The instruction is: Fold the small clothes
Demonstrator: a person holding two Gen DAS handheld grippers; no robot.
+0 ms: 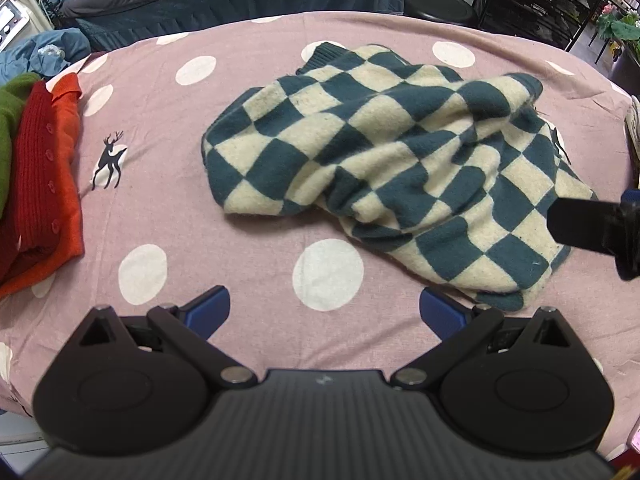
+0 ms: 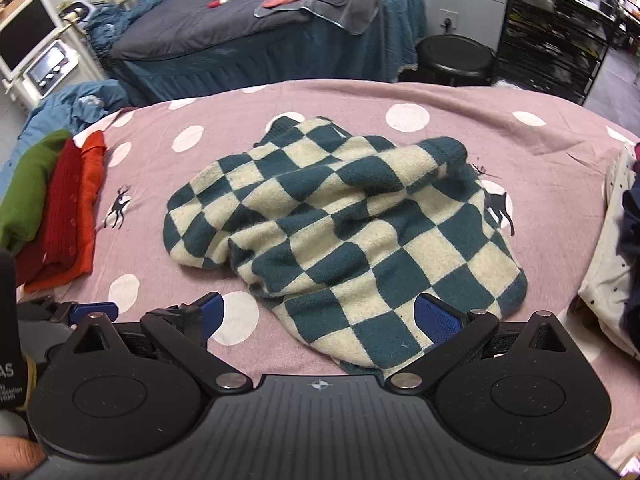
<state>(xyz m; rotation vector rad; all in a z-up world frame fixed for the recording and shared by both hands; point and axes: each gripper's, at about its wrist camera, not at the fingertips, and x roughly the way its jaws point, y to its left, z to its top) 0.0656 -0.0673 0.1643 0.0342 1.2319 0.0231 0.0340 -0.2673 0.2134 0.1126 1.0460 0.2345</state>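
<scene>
A teal and cream checkered sweater [image 1: 384,160] lies crumpled in a heap on the pink polka-dot bedsheet [image 1: 200,240]; it also shows in the right wrist view [image 2: 340,224]. My left gripper [image 1: 324,312] is open and empty, just short of the sweater's near hem. My right gripper [image 2: 318,316] is open and empty, its fingers spread over the sweater's near edge. The right gripper's finger [image 1: 580,226] shows at the right edge of the left wrist view. The left gripper [image 2: 80,312] shows at the left of the right wrist view.
Folded green, red and orange clothes [image 1: 36,168] are stacked at the sheet's left edge [image 2: 52,208]. A pile of other clothes [image 2: 616,248] lies at the right. A dark bed [image 2: 260,28], a black stool [image 2: 456,56] and a black rack [image 2: 556,32] stand beyond.
</scene>
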